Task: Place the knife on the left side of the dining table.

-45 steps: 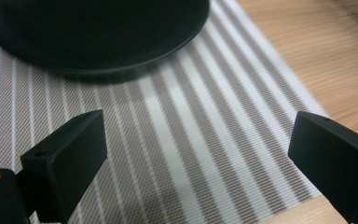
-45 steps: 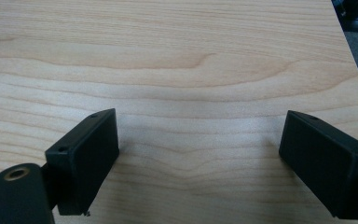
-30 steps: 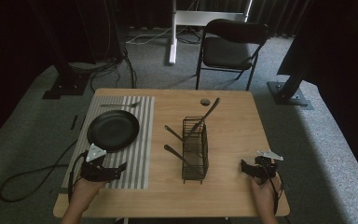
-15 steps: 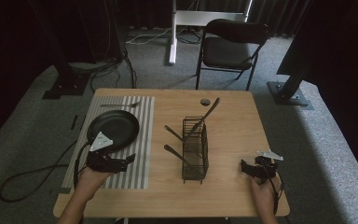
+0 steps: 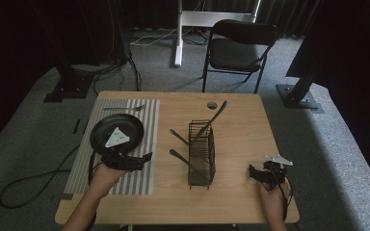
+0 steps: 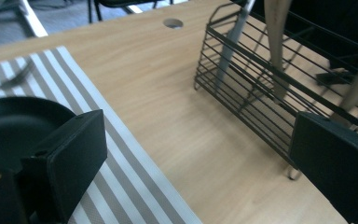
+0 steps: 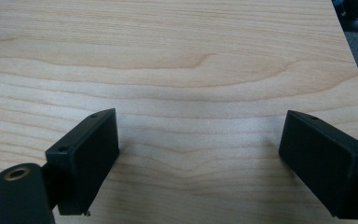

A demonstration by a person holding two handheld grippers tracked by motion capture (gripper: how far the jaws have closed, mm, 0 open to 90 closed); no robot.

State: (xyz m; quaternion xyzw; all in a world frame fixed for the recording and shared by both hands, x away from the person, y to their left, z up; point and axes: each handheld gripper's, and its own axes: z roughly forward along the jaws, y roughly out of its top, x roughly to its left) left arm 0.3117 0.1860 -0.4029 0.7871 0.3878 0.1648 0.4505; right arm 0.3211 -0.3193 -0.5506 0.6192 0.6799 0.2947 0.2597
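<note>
High view — wooden table (image 5: 241, 139) carrying a grey-striped placemat (image 5: 139, 130) at its left, with a black plate (image 5: 125, 126) on the mat and a fork (image 5: 125, 108) lying at the mat's far edge. A black wire basket (image 5: 202, 153) stands near the table's middle, utensil handles sticking out of its left side and one long utensil (image 5: 211, 121) leaning out of its top. A small dark disc (image 5: 212, 104) lies near the far edge. The left gripper (image 5: 142, 159) is held over the mat just in front of the plate, pointing toward the basket, jaws apart and empty. The right gripper (image 5: 253, 173) rests near the table's right front corner, well apart from the basket.

Left gripper view — both jaws spread wide with nothing between them; plate (image 6: 14, 126) and striped mat (image 6: 121, 163) behind the left jaw, wire basket (image 6: 261, 88) with its utensils ahead to the right, not touched.

Right gripper view — jaws wide open over bare wood (image 7: 191, 84), holding nothing.
</note>
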